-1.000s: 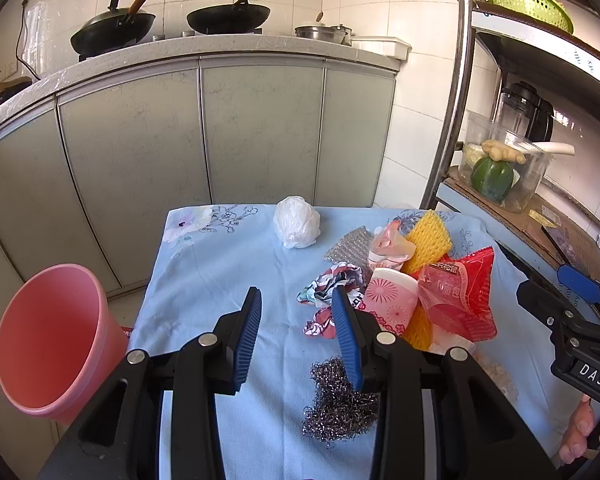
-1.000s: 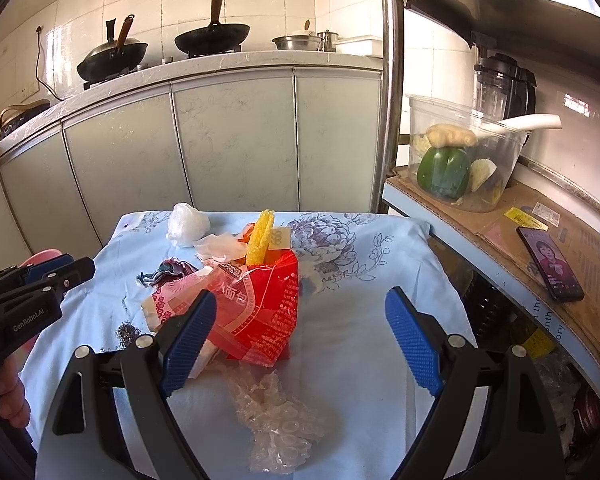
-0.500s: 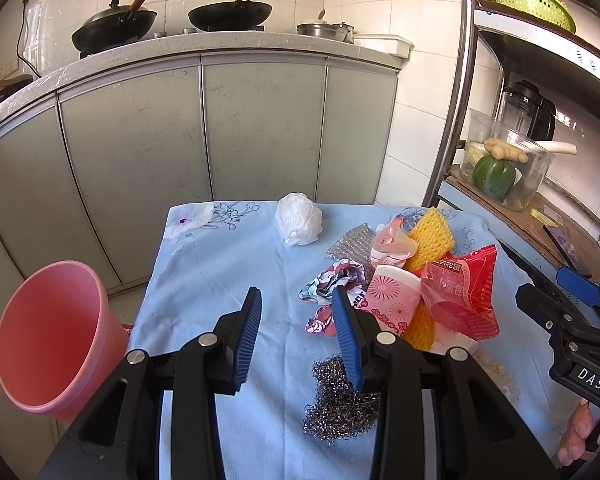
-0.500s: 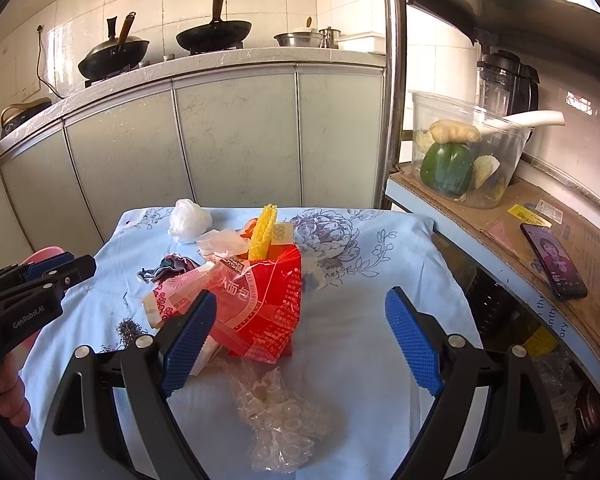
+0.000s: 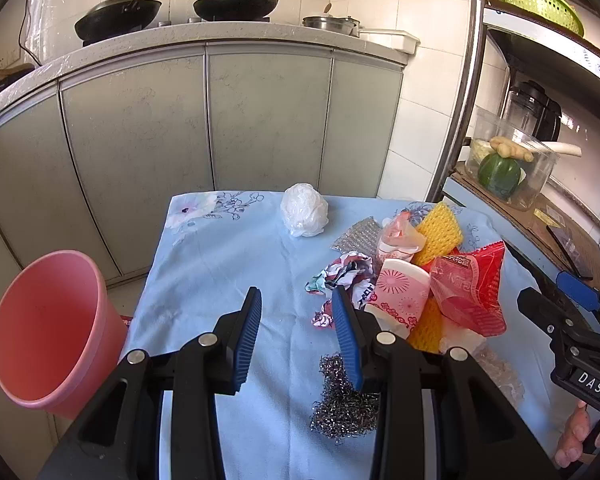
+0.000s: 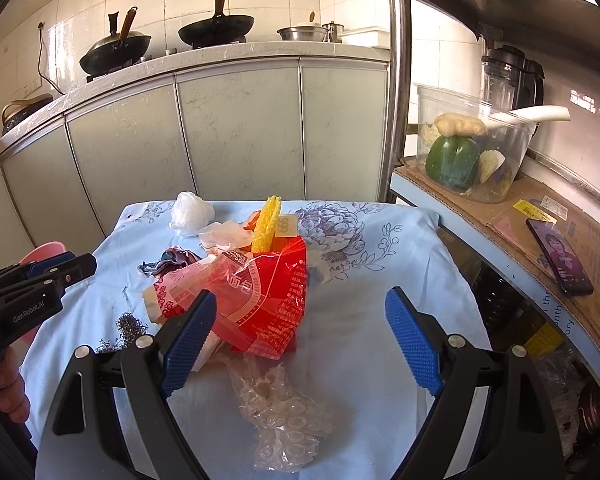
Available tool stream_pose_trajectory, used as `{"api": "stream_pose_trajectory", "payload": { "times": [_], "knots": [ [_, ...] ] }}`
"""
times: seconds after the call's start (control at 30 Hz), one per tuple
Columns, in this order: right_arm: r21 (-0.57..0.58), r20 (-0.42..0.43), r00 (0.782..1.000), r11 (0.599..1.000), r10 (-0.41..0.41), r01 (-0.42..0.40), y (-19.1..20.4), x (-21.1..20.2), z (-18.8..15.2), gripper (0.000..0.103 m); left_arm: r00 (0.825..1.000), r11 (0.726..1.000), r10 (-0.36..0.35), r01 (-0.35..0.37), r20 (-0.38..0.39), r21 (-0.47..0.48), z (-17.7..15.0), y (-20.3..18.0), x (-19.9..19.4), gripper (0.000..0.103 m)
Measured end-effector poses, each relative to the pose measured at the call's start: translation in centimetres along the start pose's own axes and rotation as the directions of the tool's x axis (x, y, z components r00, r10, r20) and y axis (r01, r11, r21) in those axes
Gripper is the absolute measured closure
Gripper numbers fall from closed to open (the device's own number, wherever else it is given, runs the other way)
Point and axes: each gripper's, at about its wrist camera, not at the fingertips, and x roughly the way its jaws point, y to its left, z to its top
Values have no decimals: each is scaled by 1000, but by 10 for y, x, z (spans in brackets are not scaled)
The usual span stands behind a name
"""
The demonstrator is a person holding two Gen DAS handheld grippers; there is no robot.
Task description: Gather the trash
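You hold both grippers, left (image 5: pixel 296 320) and right (image 6: pixel 300 336), released and empty above the near table (image 5: pixel 220 264) edge, because the trash (image 5: pixel 440 280) sits heaped right of centre and the bucket (image 5: pixel 48 332) waits far left.

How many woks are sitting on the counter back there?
2. One wok sits at the counter's left with utensils standing in it; the other wok sits just right of it. More may be out of view.

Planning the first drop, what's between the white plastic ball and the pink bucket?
Only bare blue tablecloth between white plastic ball and pink bucket, in the left wrist view.
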Motion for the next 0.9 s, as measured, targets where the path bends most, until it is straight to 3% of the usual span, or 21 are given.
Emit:
{"api": "stream_pose_trajectory", "payload": {
  "times": [0.4,0.6,0.8,0.9],
  "knots": [
    [6,5,1000,1000,11,-11,-5,-2,0,16,999,999,-18,16,-39,-39,0,14,6,65],
    [2,3,999,999,34,-34,-5,-3,0,16,996,994,-37,28,-83,-110,-7,33,11,65],
    [-27,-16,997,996,82,-82,2,3,3,16,988,985,-96,76,-120,-157,-11,39,17,64],
    [-37,-48,994,995,94,-96,4,10,2,16,972,978,-169,145,-163,-149,-12,33,21,64]
  ]
}}
